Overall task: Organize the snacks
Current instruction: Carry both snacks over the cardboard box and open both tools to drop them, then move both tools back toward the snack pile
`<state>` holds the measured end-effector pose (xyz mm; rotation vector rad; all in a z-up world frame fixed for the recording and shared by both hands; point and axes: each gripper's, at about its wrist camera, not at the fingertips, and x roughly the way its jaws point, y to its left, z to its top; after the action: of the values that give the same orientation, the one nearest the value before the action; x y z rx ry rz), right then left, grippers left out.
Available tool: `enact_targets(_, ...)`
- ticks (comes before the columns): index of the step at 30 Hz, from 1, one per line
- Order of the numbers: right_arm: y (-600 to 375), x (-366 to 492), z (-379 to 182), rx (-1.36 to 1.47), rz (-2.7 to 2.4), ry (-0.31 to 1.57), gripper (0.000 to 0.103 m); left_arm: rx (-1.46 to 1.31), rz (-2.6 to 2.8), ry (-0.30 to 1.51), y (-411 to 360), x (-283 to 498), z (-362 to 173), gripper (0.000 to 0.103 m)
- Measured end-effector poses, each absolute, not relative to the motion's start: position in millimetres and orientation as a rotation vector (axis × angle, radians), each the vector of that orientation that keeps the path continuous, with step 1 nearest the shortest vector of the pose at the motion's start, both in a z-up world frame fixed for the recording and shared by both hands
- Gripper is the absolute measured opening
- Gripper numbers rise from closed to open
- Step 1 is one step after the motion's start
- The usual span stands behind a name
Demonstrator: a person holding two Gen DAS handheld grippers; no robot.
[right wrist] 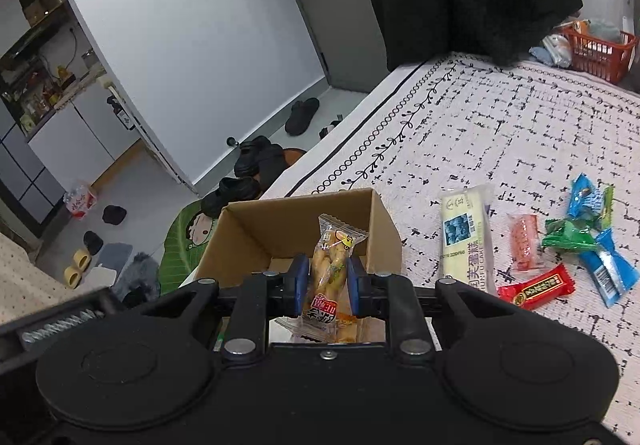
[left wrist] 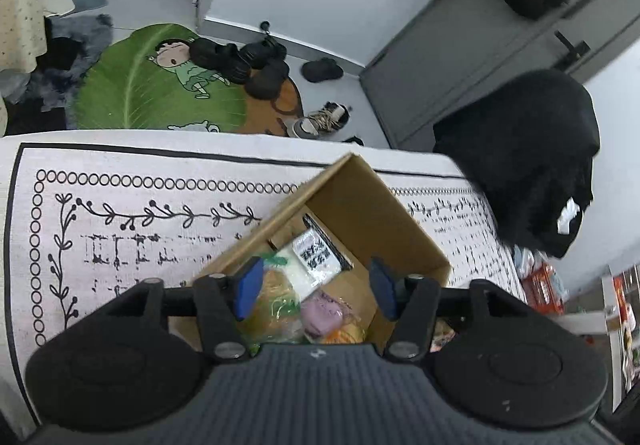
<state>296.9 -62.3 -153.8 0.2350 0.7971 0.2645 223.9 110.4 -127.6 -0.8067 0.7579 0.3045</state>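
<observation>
Green leaf rug (left wrist: 160, 85) w/ cartoon kid on grey floor, black slippers (left wrist: 240, 59) piled at its edge; one more black slipper (left wrist: 322, 69) near grey door (left wrist: 480, 57). Laced sneaker (left wrist: 324, 119) beside rug. Yellow slippers (right wrist: 77, 265) and blue mat (right wrist: 114, 253) further off. Black coat (left wrist: 532, 153) draped at the patterned white cloth (left wrist: 140, 213) corner. Red basket (right wrist: 600, 53) w/ packets at far edge. Kitchen shelves (right wrist: 36, 77) w/ bottles behind white wall (right wrist: 192, 45).

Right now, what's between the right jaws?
A clear-wrapped yellow snack packet, clamped upright in the right gripper over the open cardboard box. Right wrist view shows it.
</observation>
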Motion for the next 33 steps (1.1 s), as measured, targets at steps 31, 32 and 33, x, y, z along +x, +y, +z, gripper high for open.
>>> enact_targets(31,-165.2,241.4,-119.7,0.216,0.079,0.707,0.099,-0.571,0.242,0.734,53.1,212.4,-87.9,0.103)
enact_targets(32,-169.3,239.2,-118.7,0.207,0.069,0.703,0.099,-0.558,0.234,0.733,49.3,212.2,-86.4,0.103)
enact_targets(33,-173.6,236.7,-118.0,0.201,0.059,0.698,0.099,-0.547,0.225,0.732,44.8,211.9,-84.7,0.103)
